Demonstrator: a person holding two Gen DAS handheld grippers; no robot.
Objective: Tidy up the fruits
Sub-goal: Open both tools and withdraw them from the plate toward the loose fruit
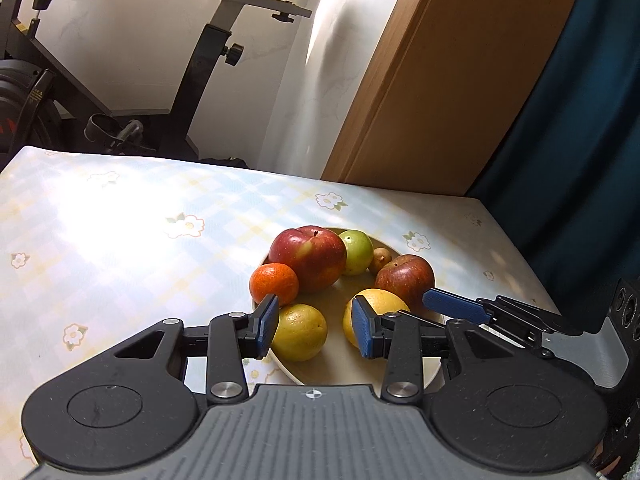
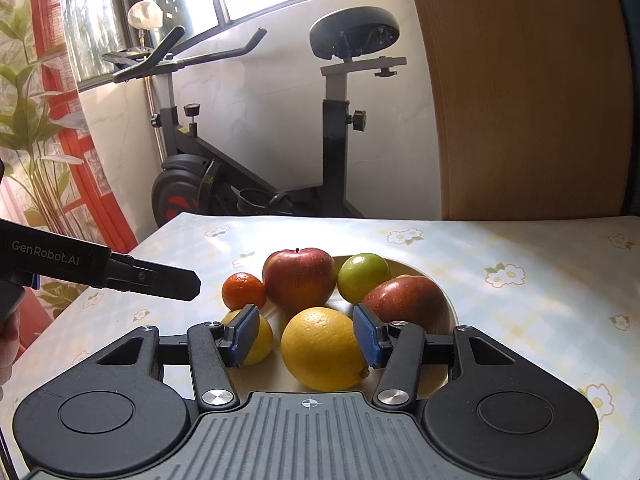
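Fruits all sit in a beige plate [image 1: 430,372] on the flowered table [image 1: 100,216]: big red apple [image 1: 307,258], smaller red apple [image 1: 404,276], green fruit [image 1: 356,251], mandarin [image 1: 274,283], 2 yellow citrus [image 1: 300,332] w/ a small brown fruit [image 1: 380,260] at the back. Left gripper [image 1: 316,330] hangs over the plate's near side, jaws partly apart, nothing held. Right gripper [image 2: 306,334]: jaws partly open & widening, the larger yellow citrus [image 2: 322,350] lies between them, pads not pressing it. Exercise bike [image 2: 260,160] beyond the table.

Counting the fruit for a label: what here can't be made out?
- Small brown fruit: left wrist view, half hidden behind the apple; kind unclear.
- Plate: right wrist view, near rim cut off by the right tongs.
- Left yellow fruit: partly covered by a pad.
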